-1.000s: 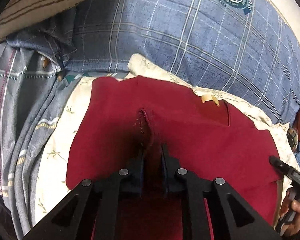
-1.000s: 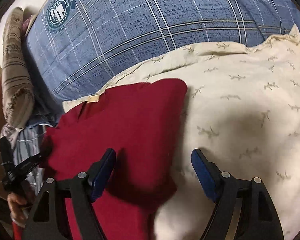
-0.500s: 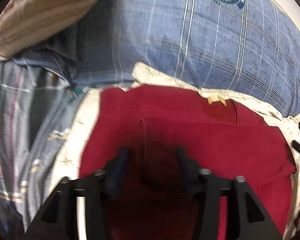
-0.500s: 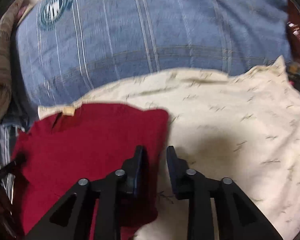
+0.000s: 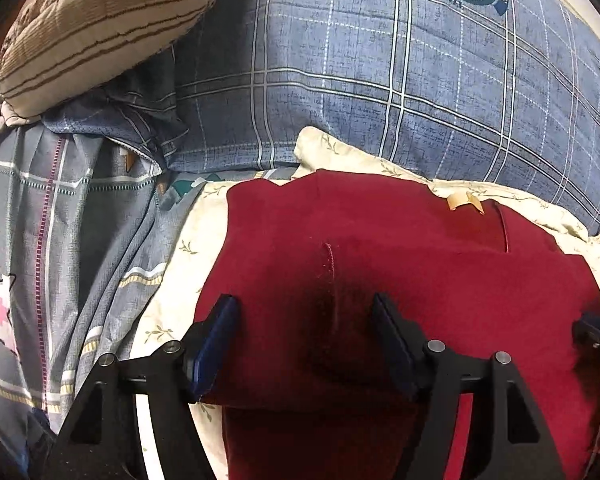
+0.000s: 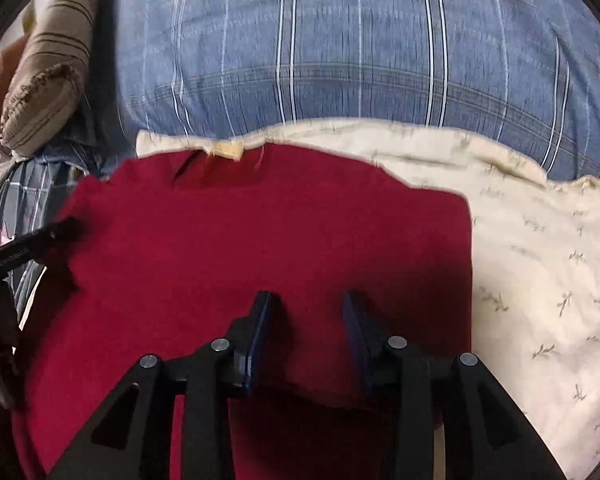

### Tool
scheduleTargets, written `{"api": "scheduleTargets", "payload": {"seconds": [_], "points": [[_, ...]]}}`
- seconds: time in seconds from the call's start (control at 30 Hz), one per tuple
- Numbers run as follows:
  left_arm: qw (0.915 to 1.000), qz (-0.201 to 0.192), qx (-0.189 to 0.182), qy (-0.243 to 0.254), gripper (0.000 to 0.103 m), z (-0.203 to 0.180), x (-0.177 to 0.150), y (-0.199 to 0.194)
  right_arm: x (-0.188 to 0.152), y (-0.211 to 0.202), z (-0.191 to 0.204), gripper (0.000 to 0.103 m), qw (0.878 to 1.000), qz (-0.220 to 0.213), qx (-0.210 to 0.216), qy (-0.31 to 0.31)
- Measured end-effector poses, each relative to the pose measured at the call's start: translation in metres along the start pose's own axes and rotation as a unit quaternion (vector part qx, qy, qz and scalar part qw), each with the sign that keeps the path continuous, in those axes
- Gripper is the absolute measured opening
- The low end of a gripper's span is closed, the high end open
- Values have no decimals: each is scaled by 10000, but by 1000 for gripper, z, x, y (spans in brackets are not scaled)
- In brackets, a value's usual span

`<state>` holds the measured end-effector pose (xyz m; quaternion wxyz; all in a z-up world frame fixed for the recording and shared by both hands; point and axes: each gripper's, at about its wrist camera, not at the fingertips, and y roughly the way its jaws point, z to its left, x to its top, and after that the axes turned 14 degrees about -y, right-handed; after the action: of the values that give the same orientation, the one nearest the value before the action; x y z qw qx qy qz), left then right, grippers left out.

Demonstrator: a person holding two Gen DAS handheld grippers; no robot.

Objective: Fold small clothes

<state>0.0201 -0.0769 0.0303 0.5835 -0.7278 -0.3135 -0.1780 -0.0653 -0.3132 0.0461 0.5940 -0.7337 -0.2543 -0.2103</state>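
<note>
A dark red garment point(image 5: 400, 264) lies folded on a cream floral pillow point(image 5: 172, 264), its collar with a tan label point(image 5: 462, 201) at the far edge. My left gripper point(image 5: 306, 312) is open and empty, its jaws wide apart just above the garment's left part, astride a seam. In the right wrist view the garment point(image 6: 228, 248) fills the middle. My right gripper point(image 6: 306, 312) is open with a moderate gap, hovering over the garment's near middle, holding nothing. The left gripper's tip point(image 6: 60, 230) shows at the garment's left edge.
A blue plaid pillow point(image 5: 400, 72) with a round emblem lies behind. A brown striped cushion point(image 5: 100, 28) sits at the far left. A grey patterned sheet point(image 5: 60, 260) is bunched on the left. The cream pillow point(image 6: 540, 260) extends to the right.
My left gripper let go of the pinched garment and opened wide. My right gripper closed, moved left over the garment and has partly reopened. The garment now lies flatter.
</note>
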Motion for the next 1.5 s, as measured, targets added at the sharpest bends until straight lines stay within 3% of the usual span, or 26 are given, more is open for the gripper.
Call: {"api": "scheduleTargets", "payload": {"seconds": [0.2,0.37,0.53,0.67,0.73,0.83,0.97,1.13,1.3,1.37,1.4,1.43,1.5], "points": [[10000,25,-18,-72,69,1,5,11,12,-19,11,49,9992,-325,249,22],[9998,48,-57,-167,70,3,9,17,39,3,34,49,9986,-294,419,-128],[9996,99,-187,-209,70,7,12,18,54,49,40,49,9995,83,283,-95],[9985,212,-459,-210,70,21,15,5,57,39,40,50,9996,82,249,-48],[9983,191,-524,-141,70,31,12,-8,49,22,39,53,9990,1,445,3],[9984,205,-520,-19,72,49,1,-30,27,-10,37,62,9994,-78,337,-78],[9958,559,-711,-106,72,69,-18,-51,-20,-47,20,65,9996,24,252,109],[9963,547,-655,-113,72,85,-47,-83,-63,-64,1,68,9987,277,119,405],[9955,610,-715,-144,72,92,-79,-109,-93,-71,3,70,9966,295,387,658],[9958,666,-624,-107,72,93,-88,-110,-92,-71,10,64,9983,220,314,445],[9958,719,-562,-96,72,94,-93,-110,-90,-70,13,43,9987,205,304,341],[9957,781,-481,-139,72,95,-97,-111,-89,-69,13,11,9989,173,284,329],[9951,815,-511,-213,72,98,-103,-117,-90,-75,9,7,9986,87,315,420]]}}
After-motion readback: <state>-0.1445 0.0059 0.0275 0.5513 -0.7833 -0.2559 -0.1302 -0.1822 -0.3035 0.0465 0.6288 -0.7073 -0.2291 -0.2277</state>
